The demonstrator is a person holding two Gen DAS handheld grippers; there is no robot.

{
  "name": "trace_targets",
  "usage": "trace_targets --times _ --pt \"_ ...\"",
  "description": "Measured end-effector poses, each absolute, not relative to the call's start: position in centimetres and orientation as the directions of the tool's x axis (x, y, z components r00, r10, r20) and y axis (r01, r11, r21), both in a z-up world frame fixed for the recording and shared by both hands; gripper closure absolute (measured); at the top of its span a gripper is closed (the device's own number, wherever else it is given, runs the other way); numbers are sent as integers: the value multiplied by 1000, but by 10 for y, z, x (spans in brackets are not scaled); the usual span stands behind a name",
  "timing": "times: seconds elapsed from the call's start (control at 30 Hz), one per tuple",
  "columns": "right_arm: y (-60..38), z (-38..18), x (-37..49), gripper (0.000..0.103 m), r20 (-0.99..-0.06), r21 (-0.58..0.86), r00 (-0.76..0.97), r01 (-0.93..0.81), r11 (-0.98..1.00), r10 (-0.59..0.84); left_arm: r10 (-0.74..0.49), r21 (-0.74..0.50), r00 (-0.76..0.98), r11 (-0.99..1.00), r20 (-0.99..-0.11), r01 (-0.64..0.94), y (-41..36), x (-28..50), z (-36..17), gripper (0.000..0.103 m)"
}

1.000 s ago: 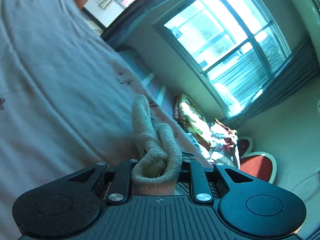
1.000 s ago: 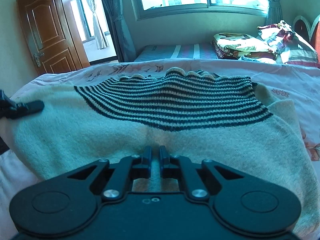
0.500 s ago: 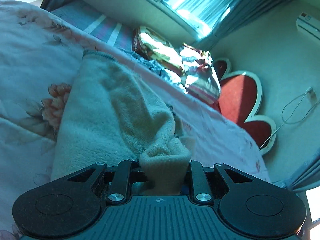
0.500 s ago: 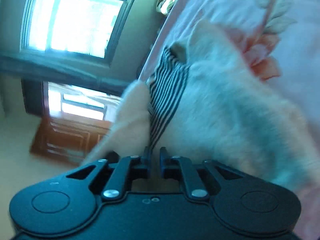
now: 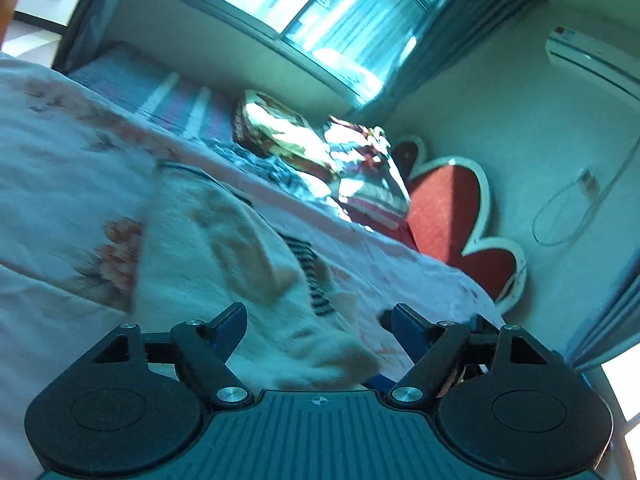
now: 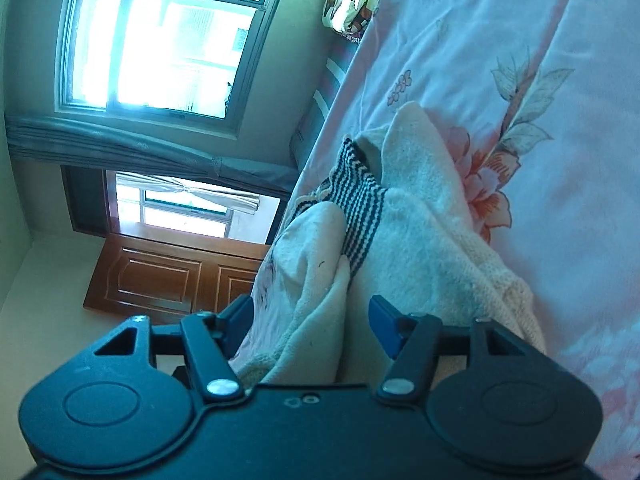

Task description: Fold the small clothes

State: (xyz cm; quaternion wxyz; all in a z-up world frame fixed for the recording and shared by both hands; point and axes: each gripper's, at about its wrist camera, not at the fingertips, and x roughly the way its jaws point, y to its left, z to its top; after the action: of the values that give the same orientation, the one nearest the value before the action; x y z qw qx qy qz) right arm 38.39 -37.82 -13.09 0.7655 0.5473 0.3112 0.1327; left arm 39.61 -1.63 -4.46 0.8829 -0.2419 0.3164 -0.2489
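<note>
Both claws just spread open, releasing cream striped sweater (image 6: 424, 216) onto floral bedspread (image 6: 540, 60).
Left claw (image 5: 316, 320) and right claw (image 6: 310, 316) straddling loose knit; could snag and unfold on withdrawal.

A bed (image 5: 60, 168) is seen, covered by a pale pink sheet (image 6: 540, 32) printed with orange flowers and leaves. A cream knit sweater (image 5: 208, 256) with a dark-striped band is laid directly on the sheet, bunched and partly folded over itself; in the right wrist view the striped part (image 6: 360, 204) is tucked between two cream folds. Farther back, a striped blue mattress section (image 5: 160, 92) is left uncovered, and folded patterned bedding (image 5: 288, 136) is piled by the red headboard (image 5: 448, 216).
</note>
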Motion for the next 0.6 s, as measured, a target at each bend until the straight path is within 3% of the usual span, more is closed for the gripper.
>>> trace_targets --times 0.1,0.2,0.3,0.47,0.5,0.6 --pt "-369 -121 399 40 -364 902 746 135 409 557 -420 -471 725 870 -546 149 20 415 -62 24" --pt "-355 -115 419 40 -437 862 707 151 484 557 -344 -404 665 912 -663 68 31 431 -91 24" --pt "-340 -113 434 42 -512 805 664 150 574 545 -326 -388 677 919 -660 64 31 429 -102 24" --pt "-308 -104 451 62 -638 624 617 62 779 461 -312 -355 679 931 -664 80 22 430 -102 24" --pt "-301 -98 449 85 -645 569 631 20 822 431 -309 -350 682 933 -663 83 21 432 -100 24" --pt "-286 -74 428 88 -609 399 710 -111 910 354 -293 -346 704 935 -647 71 20 438 -94 24"
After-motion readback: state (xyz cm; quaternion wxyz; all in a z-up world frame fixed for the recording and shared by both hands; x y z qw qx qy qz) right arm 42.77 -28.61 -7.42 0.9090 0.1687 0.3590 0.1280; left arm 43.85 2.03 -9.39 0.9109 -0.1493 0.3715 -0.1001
